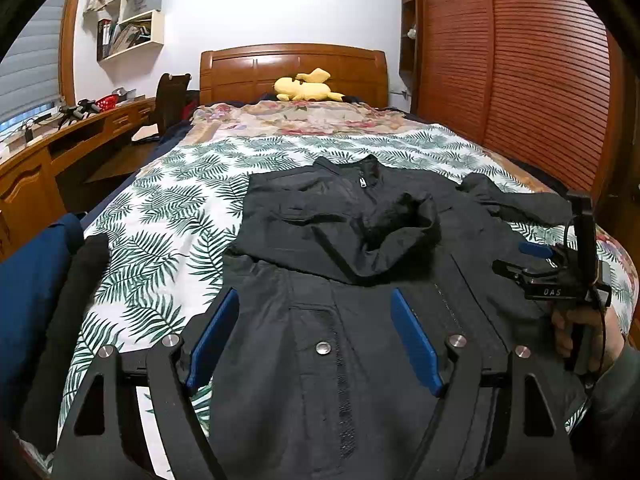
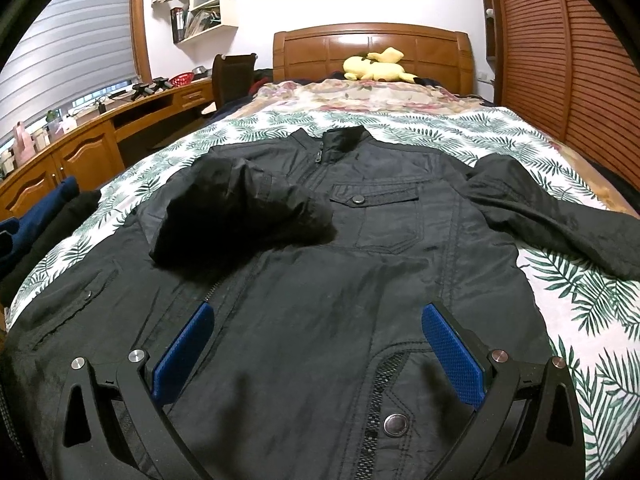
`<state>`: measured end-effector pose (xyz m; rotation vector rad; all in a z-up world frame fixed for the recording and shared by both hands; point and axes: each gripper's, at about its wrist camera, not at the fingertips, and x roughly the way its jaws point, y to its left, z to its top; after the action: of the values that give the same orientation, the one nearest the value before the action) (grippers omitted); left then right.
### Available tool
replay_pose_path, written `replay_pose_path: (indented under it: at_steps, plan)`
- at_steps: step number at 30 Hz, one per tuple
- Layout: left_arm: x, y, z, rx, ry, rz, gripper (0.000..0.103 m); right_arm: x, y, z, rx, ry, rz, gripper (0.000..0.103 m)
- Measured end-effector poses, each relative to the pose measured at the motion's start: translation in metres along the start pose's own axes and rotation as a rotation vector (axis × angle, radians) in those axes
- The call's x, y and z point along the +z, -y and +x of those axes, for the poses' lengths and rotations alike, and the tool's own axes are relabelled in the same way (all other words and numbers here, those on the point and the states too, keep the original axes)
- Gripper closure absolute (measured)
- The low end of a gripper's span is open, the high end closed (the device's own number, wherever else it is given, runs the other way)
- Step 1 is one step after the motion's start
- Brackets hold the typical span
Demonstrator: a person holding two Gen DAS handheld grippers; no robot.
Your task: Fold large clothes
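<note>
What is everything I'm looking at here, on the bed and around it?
jacket: one, black, spread front-up on the bed, one sleeve folded onto its chest
bedspread: one, white with green leaves, under the jacket
plush toy: one, yellow, by the headboard
headboard: one, brown wood
desk: one, wooden, beside the bed
wall shelves: white, cluttered
left gripper: black with blue pads, open above the jacket
right gripper: same, open above the jacket
hand: one, holding the right gripper

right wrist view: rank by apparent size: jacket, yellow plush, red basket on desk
1. black jacket, fills most of the frame
2. yellow plush
3. red basket
Jacket is nearest the camera, so only apparent size is ranked.
</note>
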<state>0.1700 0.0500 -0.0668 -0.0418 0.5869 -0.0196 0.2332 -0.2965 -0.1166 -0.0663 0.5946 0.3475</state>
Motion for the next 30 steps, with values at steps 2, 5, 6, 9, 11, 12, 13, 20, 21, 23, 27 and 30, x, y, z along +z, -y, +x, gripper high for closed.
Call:
replay_pose_path:
  at_steps: [2, 5, 6, 9, 11, 12, 13, 20, 21, 23, 27, 30]
  plan:
    - [-0.001, -0.005, -0.003, -0.003, 0.003, -0.009, 0.024, 0.0, -0.002, 0.0, -0.008, -0.004, -0.012, 0.0]
    - [-0.003, -0.011, -0.008, -0.003, 0.007, -0.017, 0.024, 0.002, -0.006, 0.002, -0.019, -0.02, -0.033, 0.0]
    - [-0.003, -0.013, -0.009, -0.004, 0.01, -0.018, 0.024, 0.003, -0.008, 0.004, -0.02, -0.032, -0.043, 0.0]
    - [-0.005, -0.02, -0.017, 0.002, 0.023, -0.018, 0.024, 0.01, -0.014, 0.007, -0.027, -0.067, -0.077, 0.0]
    - [-0.006, -0.025, -0.022, 0.005, 0.032, -0.023, 0.024, 0.02, -0.017, 0.006, -0.011, -0.073, -0.081, 0.0]
    - [-0.008, -0.027, -0.025, 0.005, 0.034, -0.025, 0.024, 0.028, -0.019, 0.006, -0.003, -0.074, -0.078, 0.0]
    - [-0.008, -0.03, -0.027, 0.006, 0.035, -0.028, 0.024, 0.036, -0.021, 0.006, 0.004, -0.072, -0.08, 0.0]
    - [-0.01, -0.046, -0.037, 0.003, 0.045, -0.061, 0.024, 0.099, -0.059, 0.029, 0.016, -0.086, -0.171, 0.002]
    - [-0.01, -0.047, -0.038, 0.001, 0.048, -0.062, 0.024, 0.105, -0.064, 0.035, 0.017, -0.094, -0.185, 0.003]
    - [-0.01, -0.048, -0.04, 0.004, 0.057, -0.062, 0.024, 0.119, -0.077, 0.051, -0.006, -0.118, -0.222, 0.003]
    - [-0.01, -0.048, -0.04, -0.001, 0.059, -0.065, 0.024, 0.133, -0.098, 0.086, -0.054, -0.171, -0.283, 0.003]
    - [-0.01, -0.046, -0.039, -0.001, 0.058, -0.053, 0.024, 0.13, -0.111, 0.113, -0.07, -0.24, -0.342, 0.004]
